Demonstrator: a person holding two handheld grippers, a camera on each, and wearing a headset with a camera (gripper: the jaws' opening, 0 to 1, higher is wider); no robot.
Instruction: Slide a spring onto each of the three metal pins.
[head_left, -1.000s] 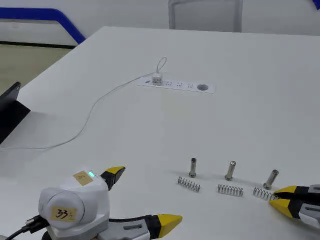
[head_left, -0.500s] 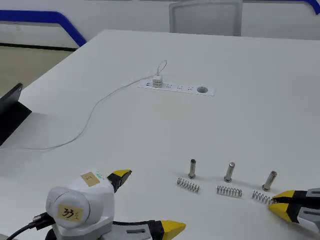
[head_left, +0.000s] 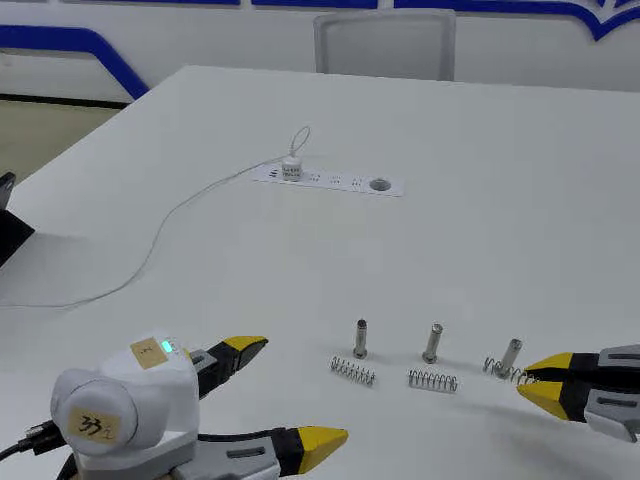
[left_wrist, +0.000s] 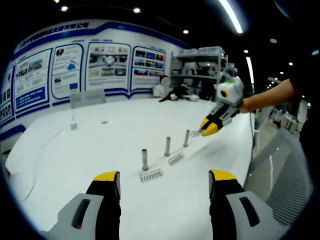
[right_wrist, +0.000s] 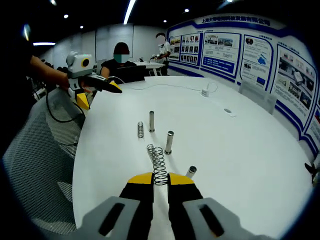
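Observation:
Three upright metal pins stand in a row on the white table. Two springs lie in front of the left and middle pins. My right gripper is shut on the end of the third spring, which sticks out just beside the right pin. In the right gripper view the held spring points forward from the shut gripper, with the nearest pin to its right. My left gripper stands open near the table's front left, its fingers around nothing.
A white power strip with a plugged charger and a cable trailing left lies mid-table. A grey chair stands at the far edge. A dark object sits at the left edge. People are seated at a table behind the left gripper in the right gripper view.
My right gripper has shut on the right-hand spring and brought it off its lying spot up beside the right pin. The head camera has shifted; the left gripper stays open.

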